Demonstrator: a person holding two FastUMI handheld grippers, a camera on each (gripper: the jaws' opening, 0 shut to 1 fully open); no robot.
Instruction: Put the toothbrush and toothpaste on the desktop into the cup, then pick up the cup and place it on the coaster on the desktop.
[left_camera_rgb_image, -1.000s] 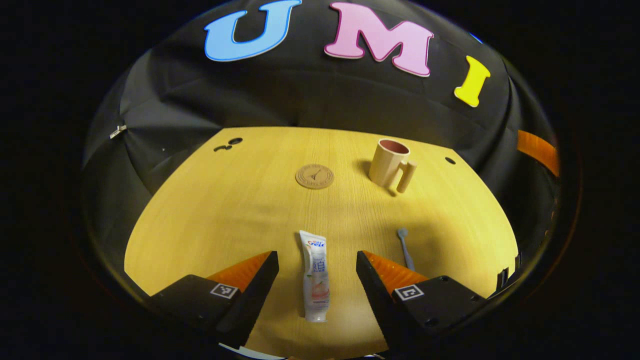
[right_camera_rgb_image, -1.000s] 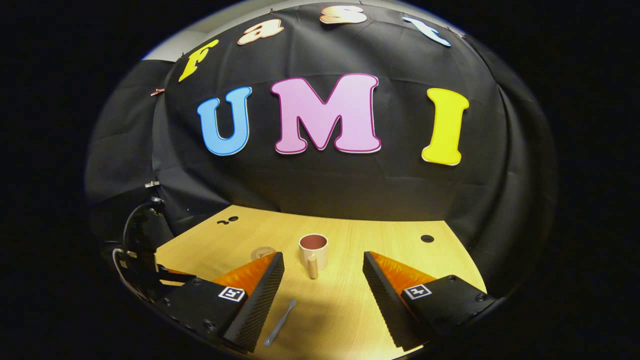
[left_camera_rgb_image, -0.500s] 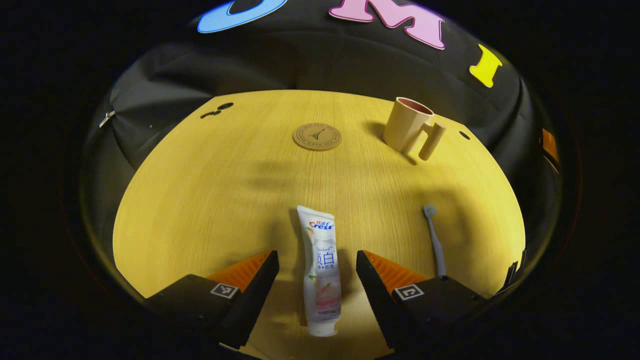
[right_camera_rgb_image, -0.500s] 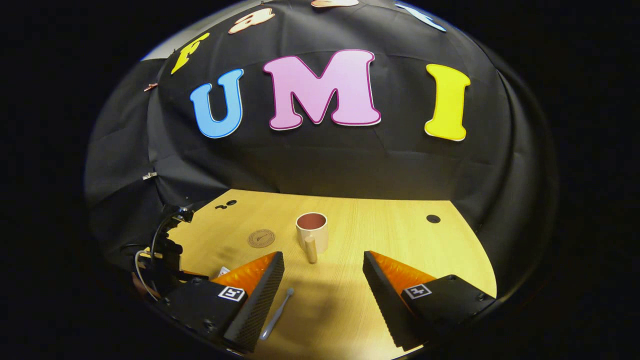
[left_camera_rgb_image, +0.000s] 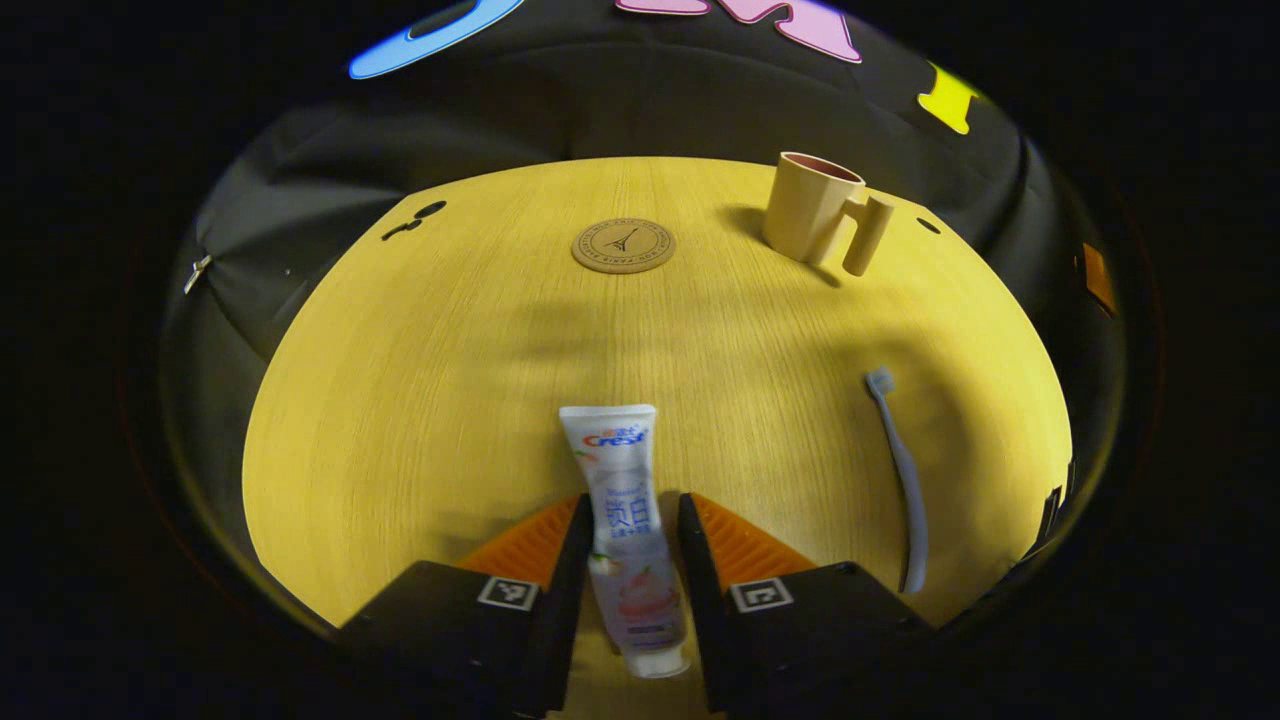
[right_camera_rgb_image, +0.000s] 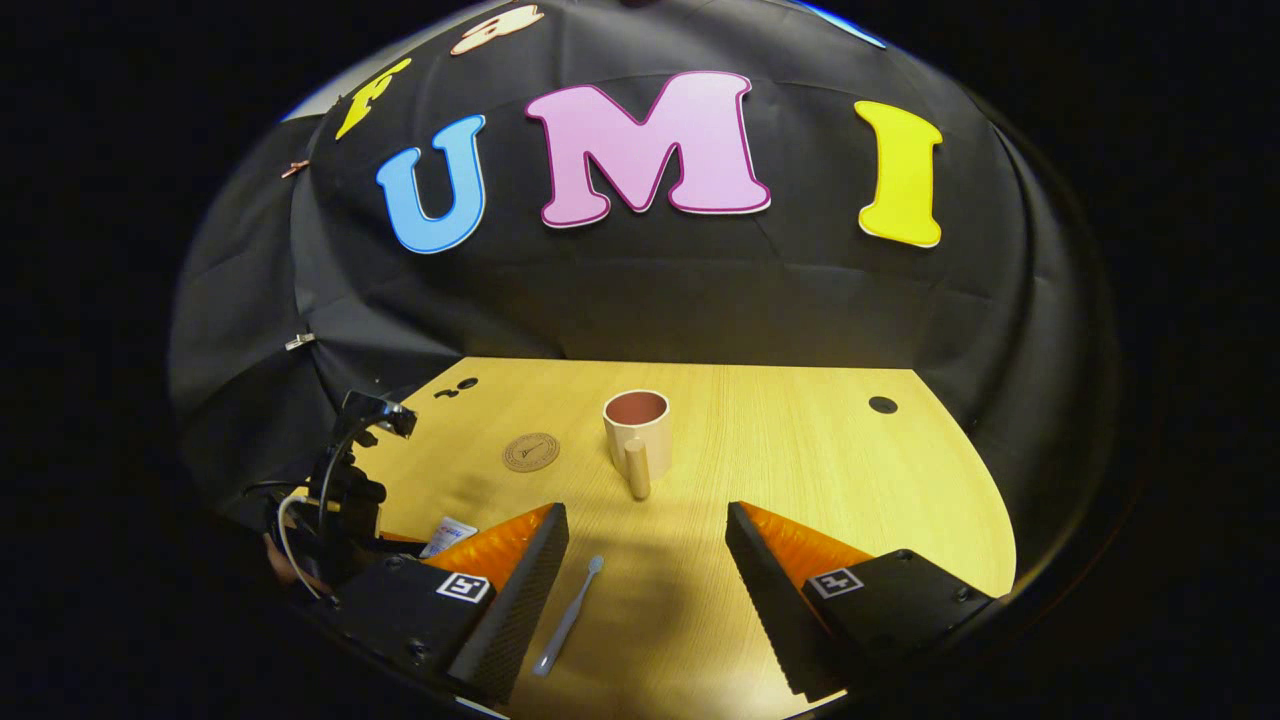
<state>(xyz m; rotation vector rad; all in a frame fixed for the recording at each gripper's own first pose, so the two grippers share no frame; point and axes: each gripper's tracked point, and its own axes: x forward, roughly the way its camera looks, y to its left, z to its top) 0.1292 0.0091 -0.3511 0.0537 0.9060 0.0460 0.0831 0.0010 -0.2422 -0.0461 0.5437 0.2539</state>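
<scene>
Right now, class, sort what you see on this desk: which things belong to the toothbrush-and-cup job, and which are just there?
Belong to the job:
- toothpaste, between the left gripper fingers
- toothbrush, lying flat
- cup, upright
- coaster, bare
- right gripper, open above the desk

Just there:
- desk cable holes
- clip on the wall cloth

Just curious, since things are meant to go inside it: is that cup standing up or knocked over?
Standing upright. The cup sits on its base on the table, open mouth facing up, handle at its side.
</scene>
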